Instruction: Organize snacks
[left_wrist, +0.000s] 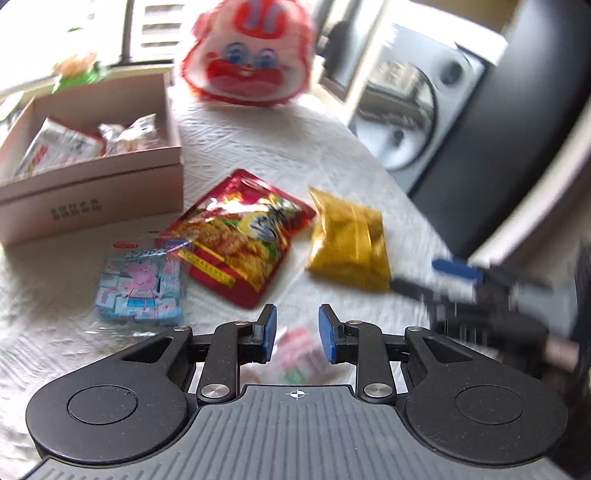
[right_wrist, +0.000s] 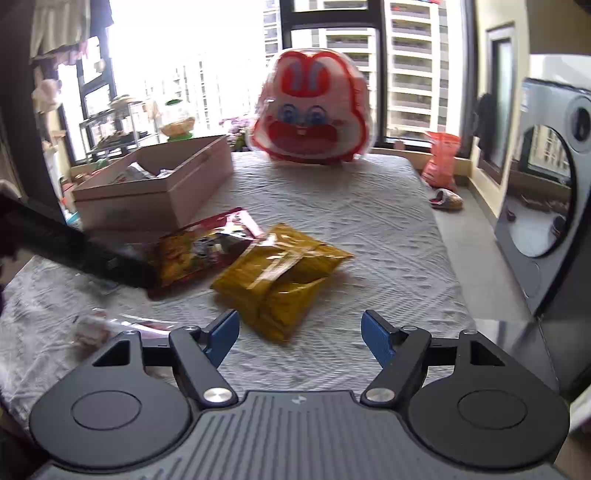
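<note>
You get strong daylight from the window (right_wrist: 207, 62), which blows out white. Motion blur smears the rabbit-face bag (left_wrist: 249, 55) and yellow packet (right_wrist: 280, 277); fisheye bends the edges.

Left side: the pink box (left_wrist: 92, 184) walls off the table (right_wrist: 369, 229) edge.
Centre: red packet (left_wrist: 240, 236), yellow packet (right_wrist: 277, 277) and blue packet (left_wrist: 142, 288) lie near one another.
Far end: rabbit-face bag (right_wrist: 310, 114) stands upright.
Right: bare cloth beside the yellow packet gives passage.
</note>
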